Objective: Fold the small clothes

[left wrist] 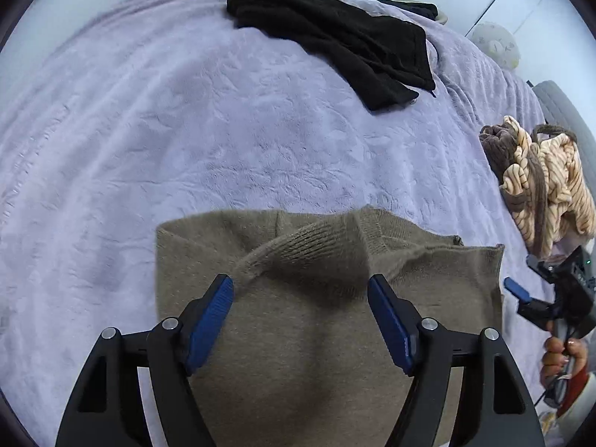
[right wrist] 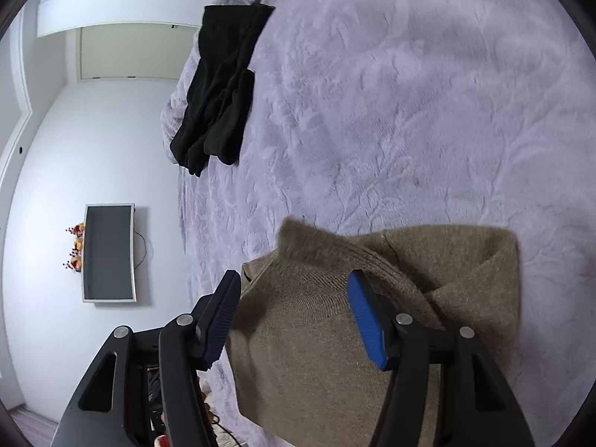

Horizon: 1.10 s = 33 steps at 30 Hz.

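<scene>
My left tongs [left wrist: 300, 292] fill the lower middle of the left wrist view, black arms rising to two blue ribbed pads [left wrist: 209, 322] that stand wide apart, nothing between them. My right tongs [right wrist: 294, 288] sit in the lower middle of the right wrist view, likewise spread wide, one pad in shadow at left and the other bright blue at right. In the left wrist view's lower right edge I see the right tongs from the side, with my right hand [left wrist: 562, 357] wrapped around the handle.
</scene>
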{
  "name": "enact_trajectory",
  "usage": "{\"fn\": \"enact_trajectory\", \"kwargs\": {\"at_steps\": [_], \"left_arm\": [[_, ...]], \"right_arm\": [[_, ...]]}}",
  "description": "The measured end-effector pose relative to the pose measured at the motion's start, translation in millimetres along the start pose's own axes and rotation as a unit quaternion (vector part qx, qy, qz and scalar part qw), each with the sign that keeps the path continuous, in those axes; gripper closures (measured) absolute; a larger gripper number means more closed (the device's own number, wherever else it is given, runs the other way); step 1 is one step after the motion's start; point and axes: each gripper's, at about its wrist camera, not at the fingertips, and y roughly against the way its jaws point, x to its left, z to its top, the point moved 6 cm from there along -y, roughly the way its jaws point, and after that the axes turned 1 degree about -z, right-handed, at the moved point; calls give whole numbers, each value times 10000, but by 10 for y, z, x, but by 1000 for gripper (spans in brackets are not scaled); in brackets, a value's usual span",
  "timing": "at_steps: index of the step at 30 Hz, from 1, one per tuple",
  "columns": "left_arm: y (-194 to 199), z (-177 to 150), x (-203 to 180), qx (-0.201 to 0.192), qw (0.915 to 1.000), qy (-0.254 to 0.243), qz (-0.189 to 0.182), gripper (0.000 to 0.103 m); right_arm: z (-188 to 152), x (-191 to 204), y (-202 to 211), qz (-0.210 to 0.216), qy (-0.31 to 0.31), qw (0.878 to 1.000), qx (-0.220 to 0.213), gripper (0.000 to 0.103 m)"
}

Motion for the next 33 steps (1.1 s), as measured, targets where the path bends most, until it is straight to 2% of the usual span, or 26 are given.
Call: {"fn": "enact_trajectory", "kwargs": {"at_steps": [2, 4, 8, 11, 13, 15, 19, 20, 22, 23, 25, 28, 32, 33], "left_arm": [[80, -19, -26, -95, 9998, -149, 135, 28], [84, -60, -90, -51, 9993, -338, 119, 28], [-191, -135, -190, 243, 9983, -526, 97, 28], [-456, -66, -82, 279, 9988, -252, 322, 28], [-589, -2, 64, 295, 9992, 124, 224, 28], [-614, 40, 131, 251, 9992, 278, 130, 28], [-457, 49, 126, 235, 9995, 58, 200, 28], [-410, 35, 125, 231, 9993, -17, 279, 28], [-265, -6, 177, 231, 9970, -228, 701, 28], [-216, -31, 192, 241, 9966, -259, 748, 28], [-65, -149, 277, 296, 9966, -177, 747, 28], [116, -355, 407, 417, 9961, -12, 776, 28], [318, -680, 537, 568, 9963, 190, 614, 28], [349, -767, 568, 632, 9962, 211, 568, 28]], "right_arm": [[-38, 53, 55, -83, 153, 9998, -3, 42], [-105, 82, 38, -120, 300, 9994, 108, 56], [-198, -26, -171, -526, 460, 9970, 333, 58], [-175, -231, -327, -791, 315, 9958, 351, 58], [-136, -350, -381, -894, 278, 9951, 322, 63], [-99, -429, -371, -843, 190, 9959, 277, 66], [-83, -418, -228, -881, 197, 9958, 168, 63], [-83, -417, -179, -949, 215, 9951, 154, 63], [-90, -417, -124, -967, 211, 9950, 155, 60], [-121, -400, -12, -907, 191, 9956, 129, 59], [-187, -388, 102, -832, 194, 9963, 105, 53], [-373, -379, 245, -680, 165, 9974, 174, 52], [-804, -296, 341, -401, 105, 9985, 362, 52], [-804, -296, 341, -401, 105, 9985, 362, 52]]}}
